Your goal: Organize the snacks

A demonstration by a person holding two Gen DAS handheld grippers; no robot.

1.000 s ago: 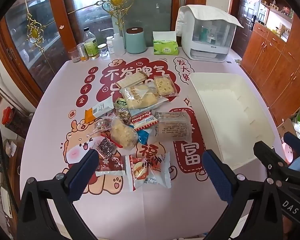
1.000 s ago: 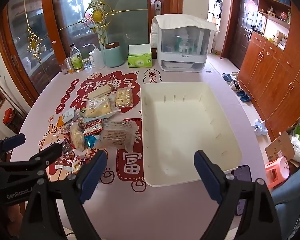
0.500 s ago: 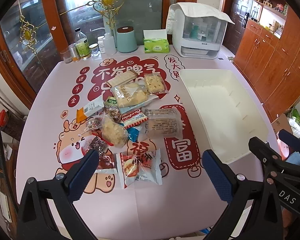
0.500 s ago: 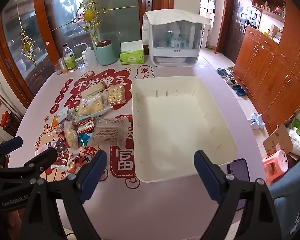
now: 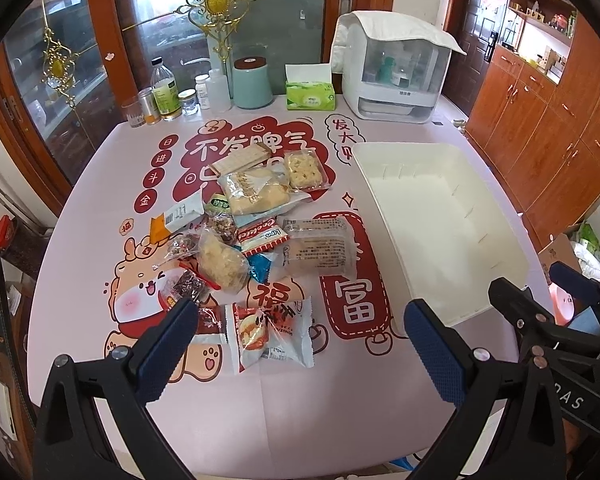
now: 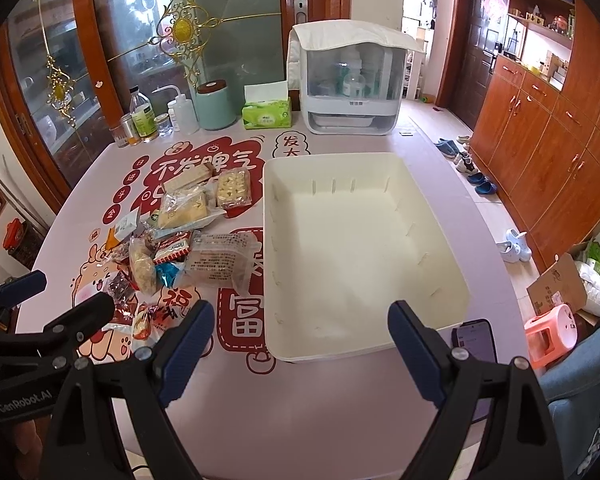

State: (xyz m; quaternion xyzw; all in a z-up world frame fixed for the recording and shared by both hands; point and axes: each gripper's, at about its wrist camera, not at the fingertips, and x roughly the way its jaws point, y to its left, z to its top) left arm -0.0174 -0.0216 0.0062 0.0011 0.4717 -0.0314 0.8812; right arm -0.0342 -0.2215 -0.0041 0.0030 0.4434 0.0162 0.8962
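Both of your grippers, left (image 5: 296, 344) and right (image 6: 300, 344), hover with jaws open, empty, above the pink table (image 5: 300, 408), between scattered plastic-wrapped snack packets (image 5: 256, 236) and white rectangular plastic bin (image 6: 364, 248).

Far edge of surface (image 5: 100, 184): green tissue box (image 5: 310, 95), teal canister (image 5: 253, 83), bottles and jars (image 5: 166, 92), white covered rack (image 5: 392, 72). Phone (image 6: 474, 338) near right edge. Shoes (image 6: 470, 166) on floor, pink stool (image 6: 550, 330), cardboard box (image 6: 556, 286).

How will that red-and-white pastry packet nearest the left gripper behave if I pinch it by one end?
The red-and-white pastry packet looks like a thin film wrapper, so it will probably sag and crinkle. Its glossy film may slip between the pads. The cake pictured suggests something soft inside, so a hard pinch at the middle could crush it; the crimped edge seems safer.
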